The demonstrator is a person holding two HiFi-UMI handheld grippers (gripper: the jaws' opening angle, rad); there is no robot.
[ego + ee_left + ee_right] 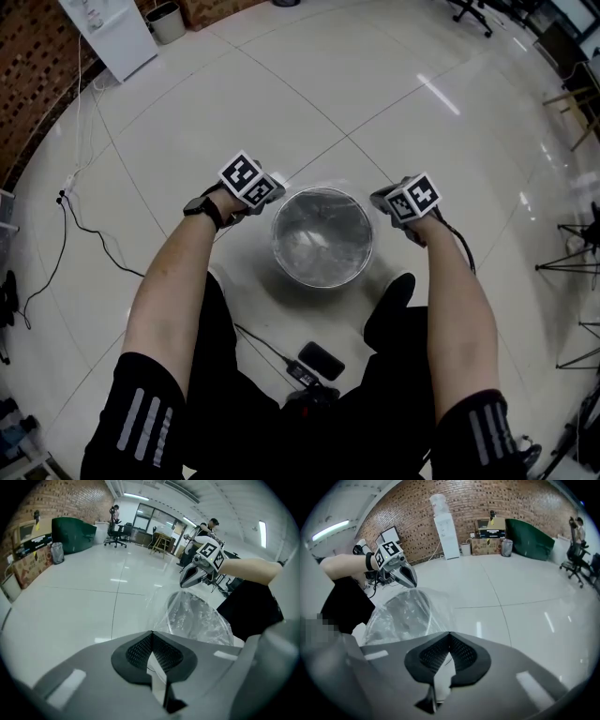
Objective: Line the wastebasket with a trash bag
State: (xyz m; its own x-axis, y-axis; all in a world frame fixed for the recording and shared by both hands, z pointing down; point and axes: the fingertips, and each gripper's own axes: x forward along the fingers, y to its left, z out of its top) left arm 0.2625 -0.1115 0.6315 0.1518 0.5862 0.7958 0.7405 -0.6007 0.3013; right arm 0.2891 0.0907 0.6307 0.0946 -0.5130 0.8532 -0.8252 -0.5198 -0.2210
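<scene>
The round wastebasket (322, 278) stands on the tiled floor (281, 103) with a clear trash bag (319, 234) draped over its mouth, while the left gripper (277, 183) and right gripper (377, 200), at opposite sides of the rim, each have jaws pinched fully together on the bag's film.

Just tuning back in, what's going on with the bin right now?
A person is working over a round wastebasket on the floor, with a handheld gripper in each hand. A clear trash bag is already in it, and its film spills loosely over the rim. The left gripper is at the rim's left side and the right gripper at its right, both with jaws closed. Whether either one pinches the film cannot be told.
</scene>
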